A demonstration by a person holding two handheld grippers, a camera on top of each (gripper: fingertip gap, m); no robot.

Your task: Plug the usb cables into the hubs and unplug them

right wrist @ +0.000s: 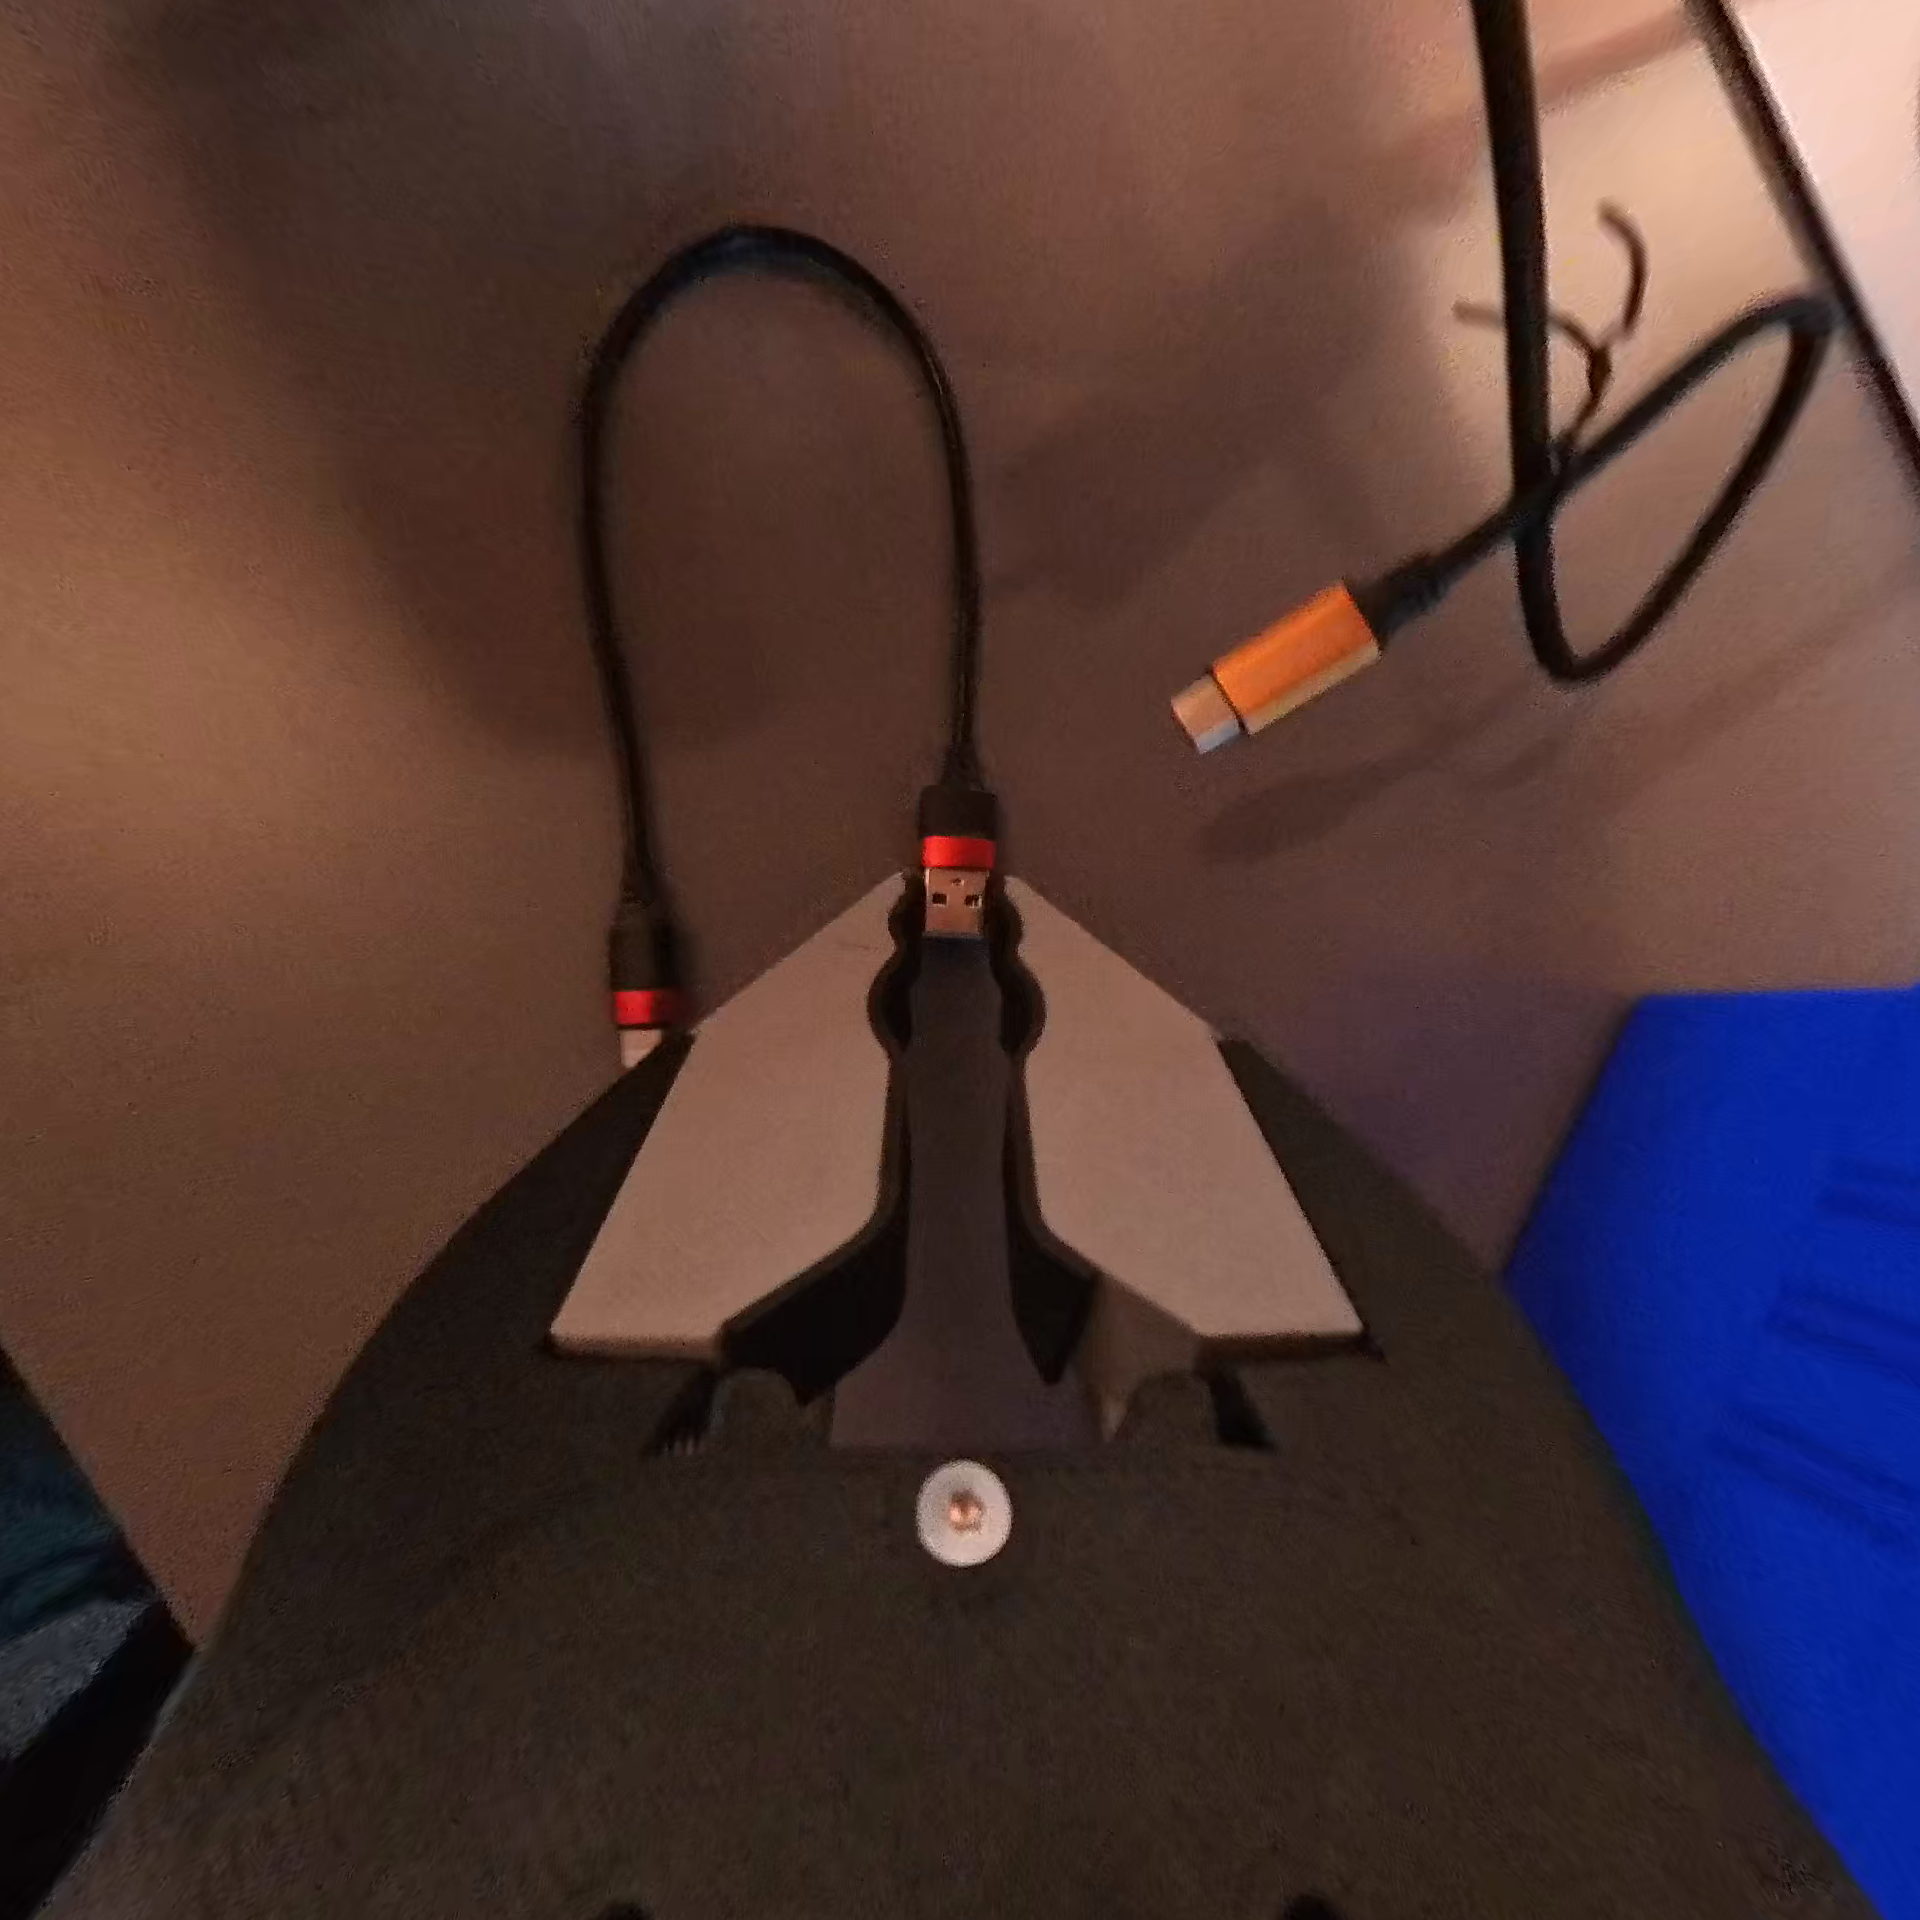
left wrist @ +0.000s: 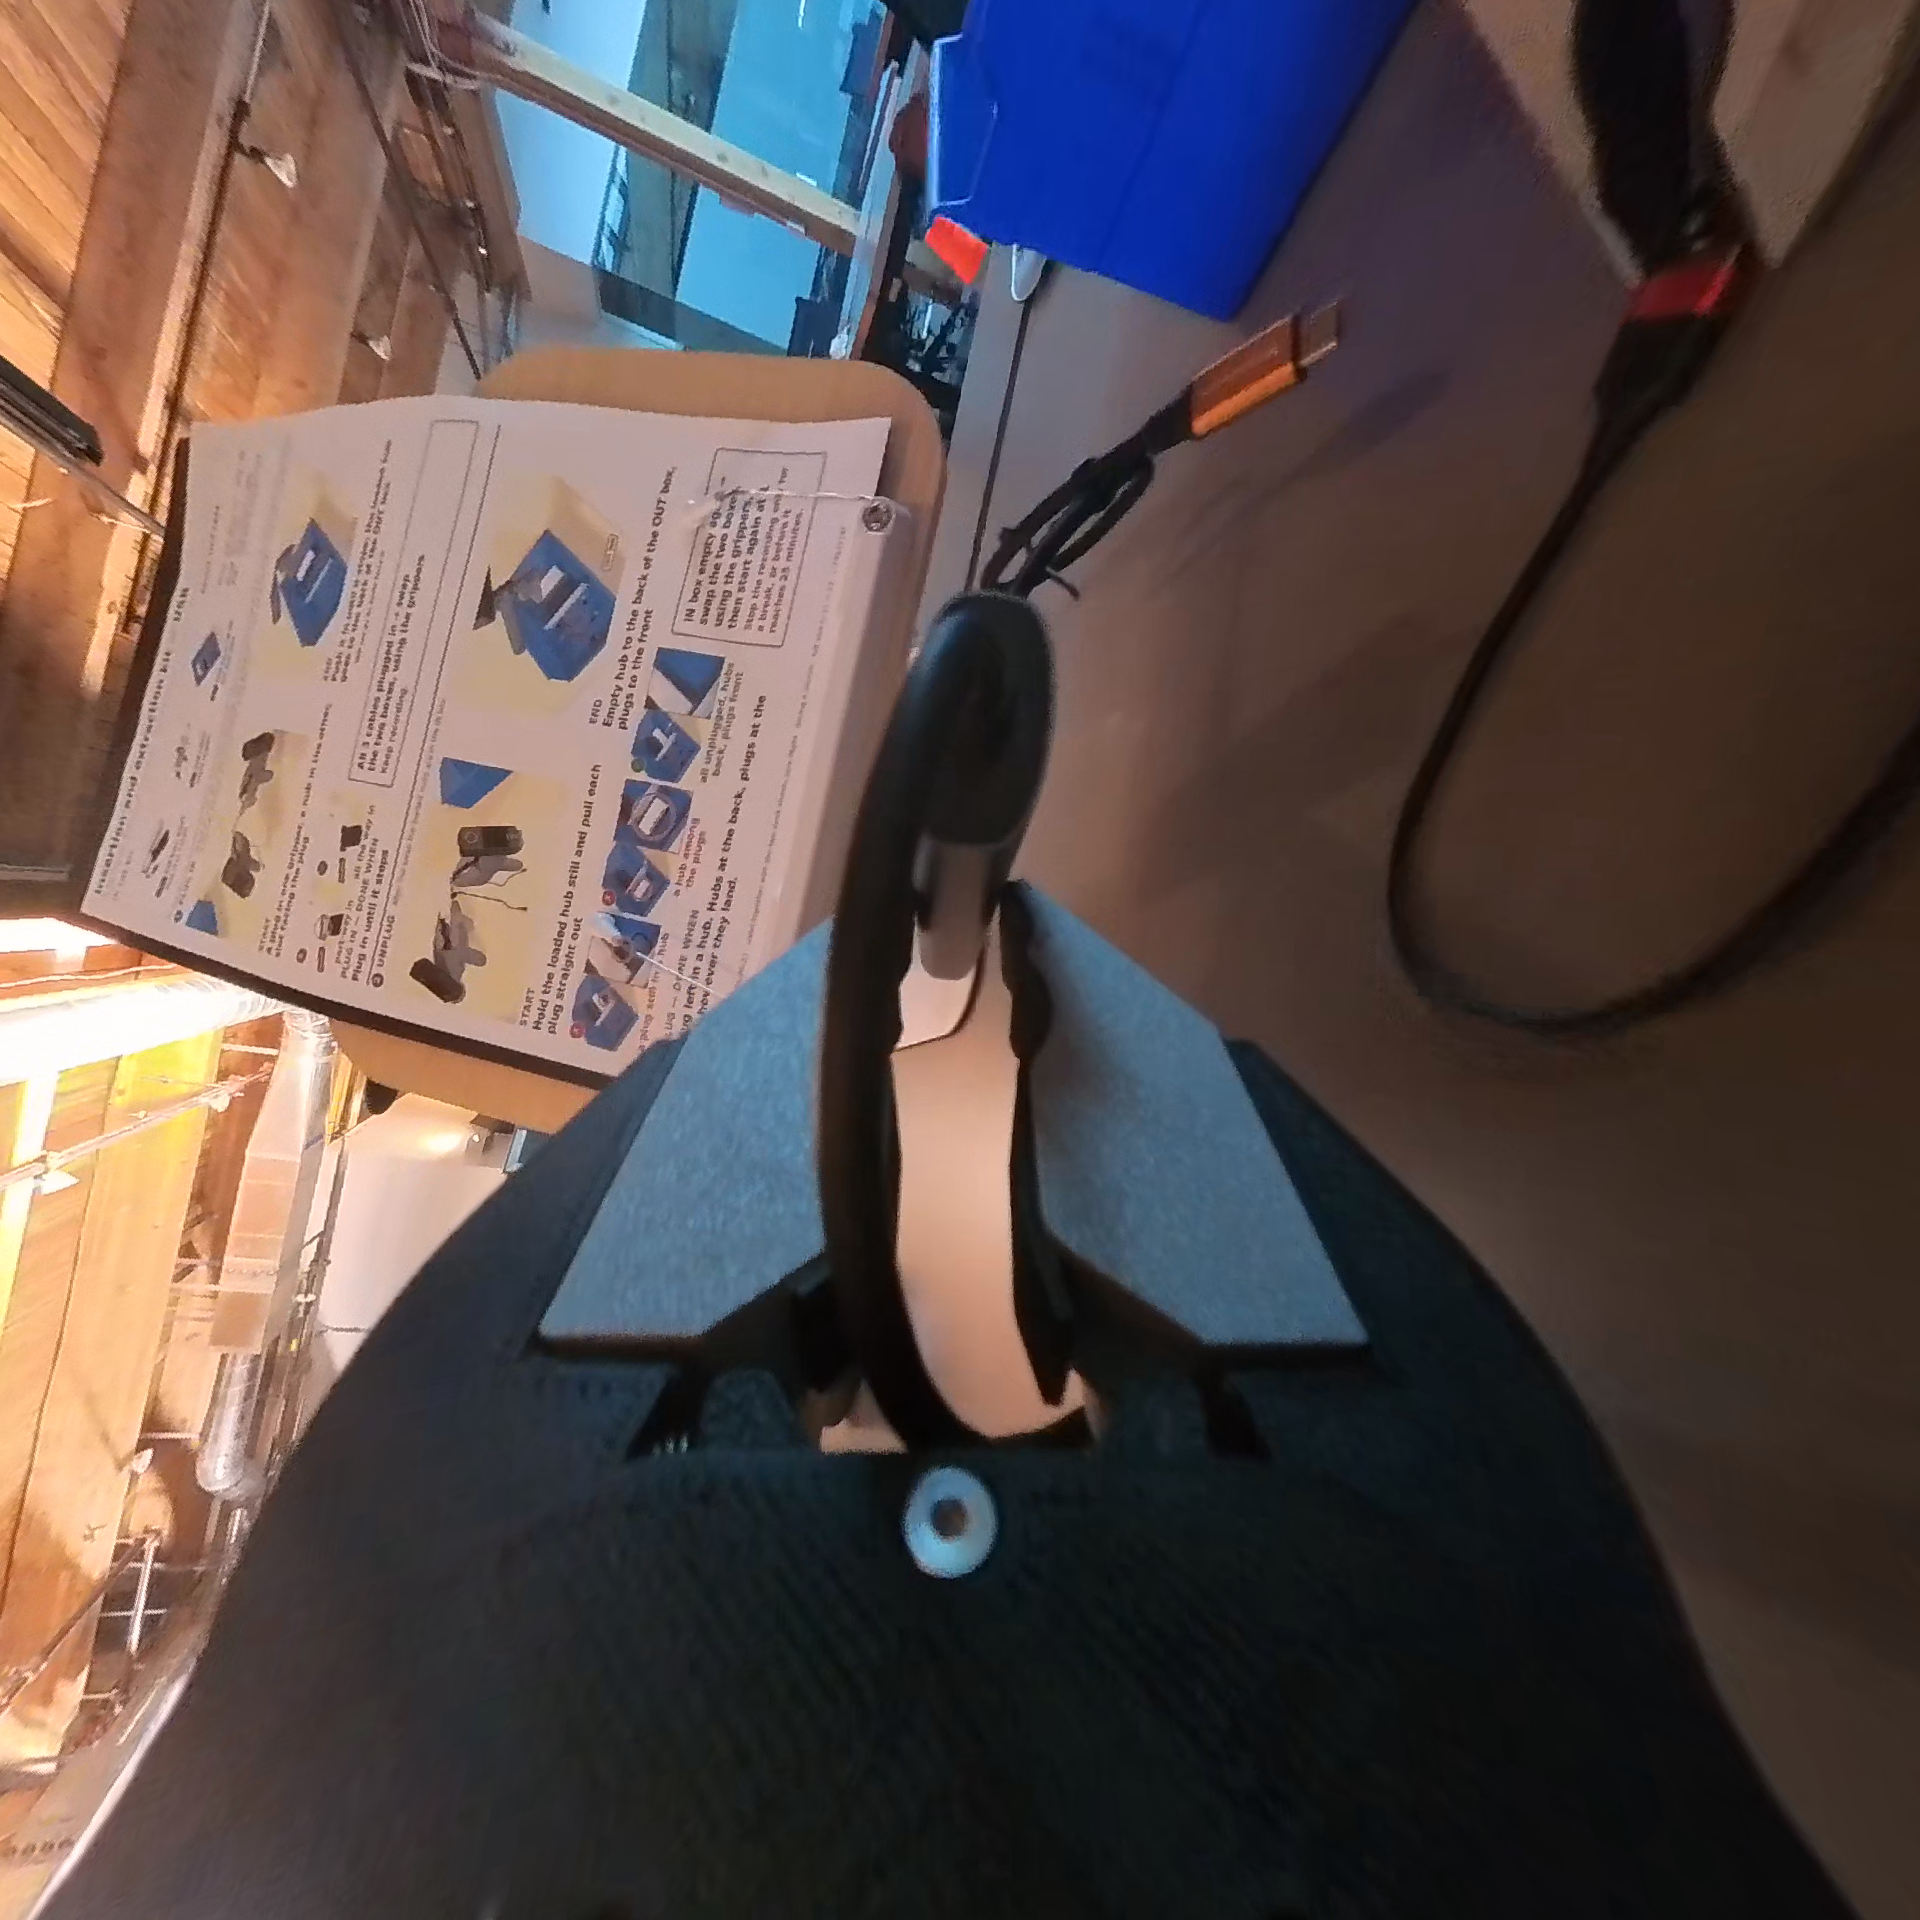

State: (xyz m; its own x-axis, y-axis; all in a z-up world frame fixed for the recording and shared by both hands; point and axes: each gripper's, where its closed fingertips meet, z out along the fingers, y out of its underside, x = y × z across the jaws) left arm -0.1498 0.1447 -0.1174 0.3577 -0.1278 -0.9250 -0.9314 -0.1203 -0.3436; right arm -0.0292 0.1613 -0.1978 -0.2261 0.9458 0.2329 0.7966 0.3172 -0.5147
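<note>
- Left wrist view: the left gripper (left wrist: 961, 935) is being shown turned on its side, its two fingers brought nearly together around a black hub (left wrist: 982, 727) whose rounded end is sticking out past the fingertips.
- A thick black lead (left wrist: 862, 1039) from that hub is being run back between the fingers toward the gripper body.
- Beyond the hub, an orange plug (left wrist: 1252, 376) on a black cable is being seen lying on the tan table (left wrist: 1351, 831), well apart from the gripper.
- A red-banded black cable (left wrist: 1621, 436) is being seen looping across the table at the right edge.
- A blue box (left wrist: 1164, 135) is being seen at the far end of the table, and a printed instruction sheet (left wrist: 499, 707) is being held up on a board behind it.
- Right wrist view: the right gripper (right wrist: 961, 920) is being shown clamped on the metal end of a red-banded USB plug (right wrist: 958, 878), the plug's red collar lying just past the fingertips.
- The plug's short black cable (right wrist: 779, 312) is being seen arching over the table (right wrist: 260, 520) to a second red-banded plug (right wrist: 646, 997) just beside the left finger.
- The orange plug (right wrist: 1283, 660) is being seen resting to the right, apart from the gripper, with a blue box (right wrist: 1745, 1351) at the lower right.
</note>
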